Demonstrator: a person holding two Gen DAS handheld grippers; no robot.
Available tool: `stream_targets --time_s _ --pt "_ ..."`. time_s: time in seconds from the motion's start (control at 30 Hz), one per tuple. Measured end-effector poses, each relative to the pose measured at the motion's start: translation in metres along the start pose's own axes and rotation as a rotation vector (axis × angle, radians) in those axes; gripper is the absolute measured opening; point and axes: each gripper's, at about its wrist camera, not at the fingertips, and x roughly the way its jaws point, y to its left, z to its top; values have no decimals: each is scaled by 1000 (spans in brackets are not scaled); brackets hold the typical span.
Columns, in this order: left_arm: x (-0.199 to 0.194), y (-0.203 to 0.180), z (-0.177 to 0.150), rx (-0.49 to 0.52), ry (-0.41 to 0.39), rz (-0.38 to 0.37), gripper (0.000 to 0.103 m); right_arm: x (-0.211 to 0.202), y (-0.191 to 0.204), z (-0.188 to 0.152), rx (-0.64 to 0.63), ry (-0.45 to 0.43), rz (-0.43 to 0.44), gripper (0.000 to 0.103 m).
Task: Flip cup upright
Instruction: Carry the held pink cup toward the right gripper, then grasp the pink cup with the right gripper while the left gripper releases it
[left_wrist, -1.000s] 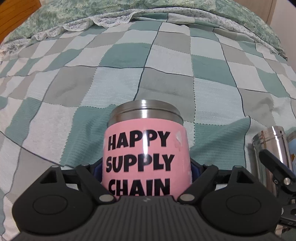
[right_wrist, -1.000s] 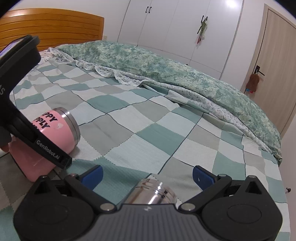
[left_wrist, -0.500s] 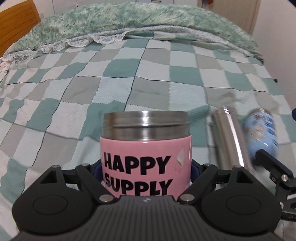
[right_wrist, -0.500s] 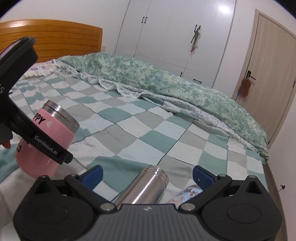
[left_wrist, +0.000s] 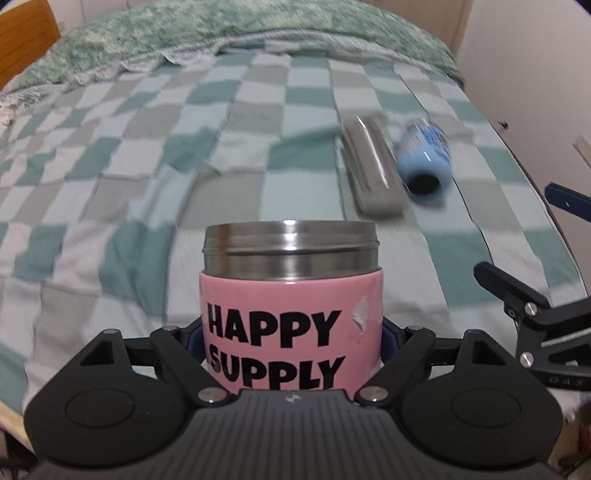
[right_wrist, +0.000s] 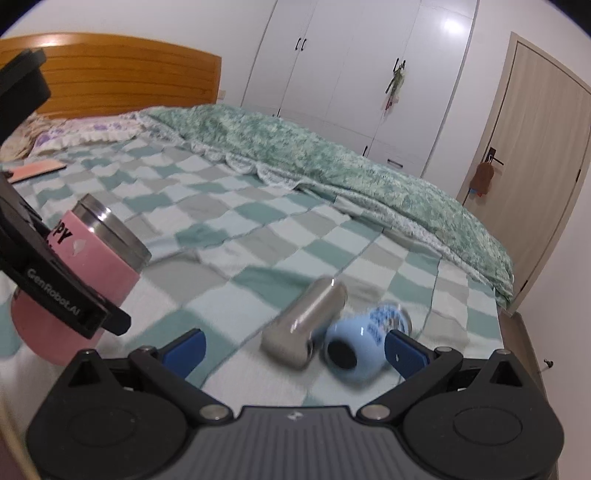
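My left gripper (left_wrist: 291, 339) is shut on a pink cup (left_wrist: 291, 314) with a steel rim and the words HAPPY SUPPLY. It holds the cup in the air, above the bed. In the right wrist view the cup (right_wrist: 85, 266) is tilted, steel rim up and to the right. A steel cup (left_wrist: 373, 166) and a light blue cup (left_wrist: 424, 158) lie on their sides on the checked bedspread. My right gripper (right_wrist: 295, 349) is open and empty, just short of the steel cup (right_wrist: 306, 321) and the blue cup (right_wrist: 364, 339).
The checked bedspread (right_wrist: 258, 221) covers the bed. A rolled green quilt (right_wrist: 332, 158) lies along the far side. The wooden headboard (right_wrist: 129, 81) is at the back left. The bed's right edge (left_wrist: 535, 177) is close to the blue cup. A door (right_wrist: 535, 177) is at right.
My left gripper has lifted and pulled back with the pink cup. My right gripper has drawn back and risen, so both lying cups now show in full.
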Motion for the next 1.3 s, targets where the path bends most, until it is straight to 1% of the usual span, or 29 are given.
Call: stream_targets --time_s 0.07,0.13,0.2,0.27,0.47,0.7,0.77,0.83,0.93,1.1,1.2,1.3 --pt "0 -9 -15 16 26 -22 85 -9 2 -12 4 15 -2 103" --pt "4 -17 -29 23 69 -73 85 -17 1 -25 13 30 -4 103" --pt "11 -26 -38 33 107 -93 85 -23 0 -37 25 44 -6 103" --pt "19 -35 -44 55 121 -87 85 -27 -3 -47 33 58 -7 103" --pt "42 -45 -48 55 145 -94 85 -25 -9 -73 54 110 -17 103" --pt "46 -44 -47 58 137 -90 86 -24 -10 -81 67 131 -21 103" --pt "39 -43 -48 80 106 -73 103 -24 -8 -80 69 133 -21 103" --pt "26 -41 -47 93 59 -74 103 -26 -6 -78 73 131 -20 103" --pt "9 -35 -45 88 28 -101 103 -31 -1 -77 80 130 -16 103" --pt "-18 -16 -48 113 -73 -68 103 -36 7 -69 112 128 7 103" --pt "-23 2 -51 112 -112 -47 103 -33 20 -59 122 130 23 103" --pt "-25 24 -55 120 -157 -50 103 -25 34 -48 136 142 40 103"
